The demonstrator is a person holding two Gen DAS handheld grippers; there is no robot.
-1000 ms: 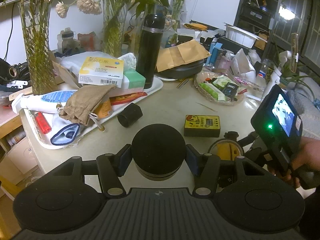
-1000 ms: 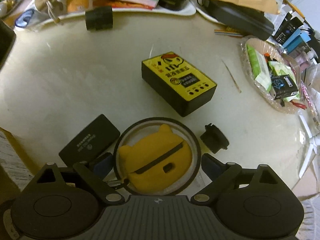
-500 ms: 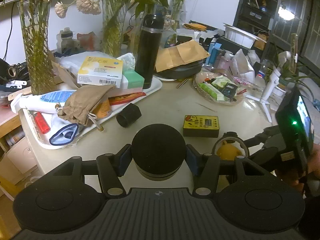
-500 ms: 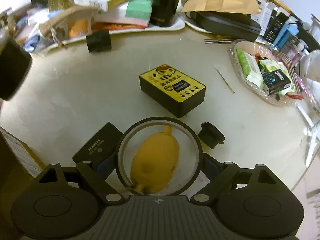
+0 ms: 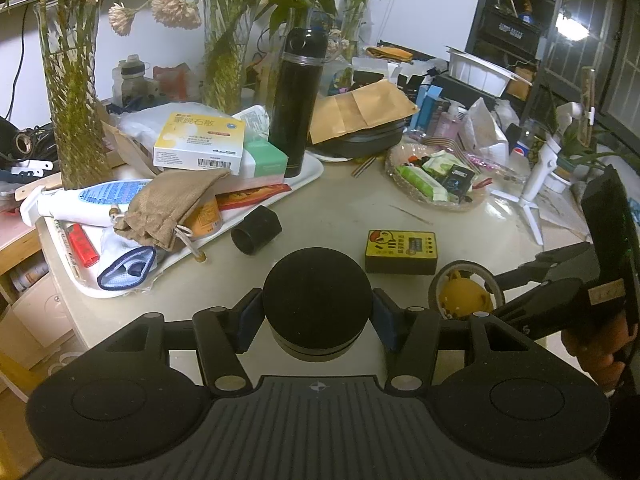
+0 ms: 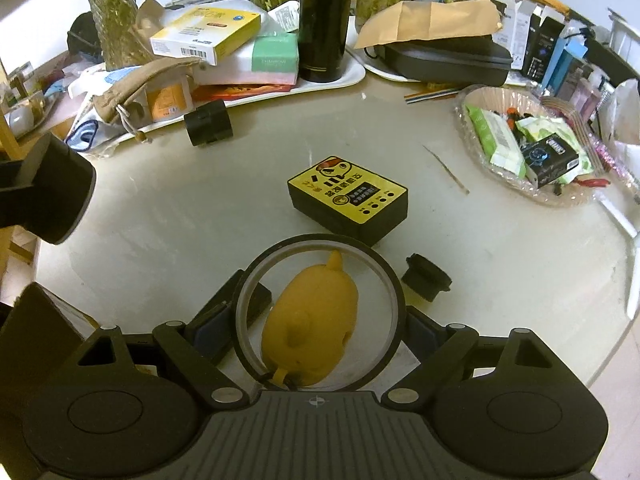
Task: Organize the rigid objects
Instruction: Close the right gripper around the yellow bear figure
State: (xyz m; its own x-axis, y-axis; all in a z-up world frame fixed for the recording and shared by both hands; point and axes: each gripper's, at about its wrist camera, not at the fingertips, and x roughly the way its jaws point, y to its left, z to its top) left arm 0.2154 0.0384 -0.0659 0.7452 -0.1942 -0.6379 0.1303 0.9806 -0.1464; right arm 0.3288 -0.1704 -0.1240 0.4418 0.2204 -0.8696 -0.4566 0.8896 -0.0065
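Observation:
My left gripper (image 5: pixel 316 320) is shut on a round black lid (image 5: pixel 316 300), held above the table's near edge; it also shows at the left of the right wrist view (image 6: pixel 52 192). My right gripper (image 6: pixel 320 320) is shut on a round clear container (image 6: pixel 320 312) with a yellow duck-shaped case (image 6: pixel 312 328) inside, lifted above the table. The container shows in the left wrist view (image 5: pixel 466 294). A yellow-topped black box (image 6: pixel 348 200) lies mid-table. A small black cap (image 6: pixel 426 282) and a flat black case (image 6: pixel 256 300) lie near the container.
A white tray (image 5: pixel 308 172) at the left holds boxes, a black flask (image 5: pixel 296 100), a brown pouch (image 5: pixel 172 208) and a tube. A black cylinder (image 5: pixel 256 230) lies beside it. A glass dish (image 6: pixel 472 104) of packets stands at the right. Vases stand behind.
My right gripper has lifted and tilted the container, so the yellow case has slid and turned inside it. My left gripper holds the black lid almost still.

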